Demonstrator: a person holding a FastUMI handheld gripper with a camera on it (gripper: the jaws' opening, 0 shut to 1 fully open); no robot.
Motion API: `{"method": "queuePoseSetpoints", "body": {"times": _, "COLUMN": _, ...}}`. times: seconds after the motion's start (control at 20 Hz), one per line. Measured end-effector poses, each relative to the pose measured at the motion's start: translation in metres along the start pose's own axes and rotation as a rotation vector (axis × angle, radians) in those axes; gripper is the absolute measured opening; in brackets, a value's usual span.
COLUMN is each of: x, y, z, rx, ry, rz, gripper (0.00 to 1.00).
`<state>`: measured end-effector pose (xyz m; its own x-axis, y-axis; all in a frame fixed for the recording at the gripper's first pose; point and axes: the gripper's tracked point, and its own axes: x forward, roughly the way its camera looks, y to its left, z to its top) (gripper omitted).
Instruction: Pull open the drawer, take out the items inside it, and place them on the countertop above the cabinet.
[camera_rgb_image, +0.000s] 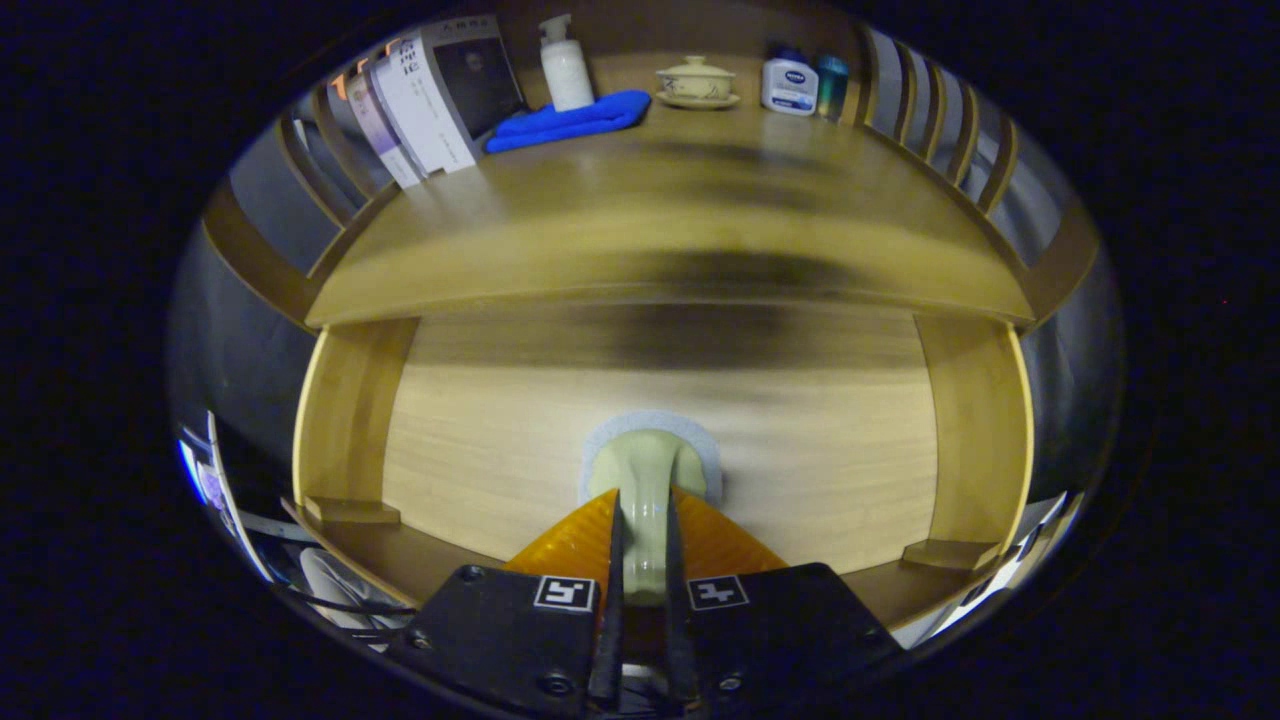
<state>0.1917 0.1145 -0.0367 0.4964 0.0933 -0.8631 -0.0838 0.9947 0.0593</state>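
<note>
A pale wooden drawer front (820, 460) faces me under the countertop (660, 230). Its cream-coloured handle (645, 470) sticks out from a light backing pad toward me. My gripper (642, 525) is shut on that handle, one finger pressing each side of its stem. The drawer's inside and whatever it holds are hidden behind the front panel.
On the countertop stand several books (430, 100) at the back left, a white pump bottle (565, 65), a blue cloth (570, 120), a lidded cup on a saucer (697, 82) and two small bottles (800, 85) at the back right. Slatted rails (940, 120) close both sides.
</note>
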Motion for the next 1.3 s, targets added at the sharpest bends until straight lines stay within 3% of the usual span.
{"method": "queuePoseSetpoints", "body": {"times": 0.6, "x": -0.082, "y": -0.005, "z": 0.073, "rx": -0.020, "ry": -0.158, "rz": 0.014, "gripper": 0.20}}
{"method": "queuePoseSetpoints", "body": {"times": 1.1, "x": -0.054, "y": -0.011, "z": 0.169, "rx": 0.016, "ry": -0.150, "rz": -0.008, "gripper": 0.20}}
{"method": "queuePoseSetpoints", "body": {"times": 1.3, "x": -0.030, "y": -0.006, "z": 0.183, "rx": 0.037, "ry": -0.109, "rz": 0.001, "gripper": 0.20}}
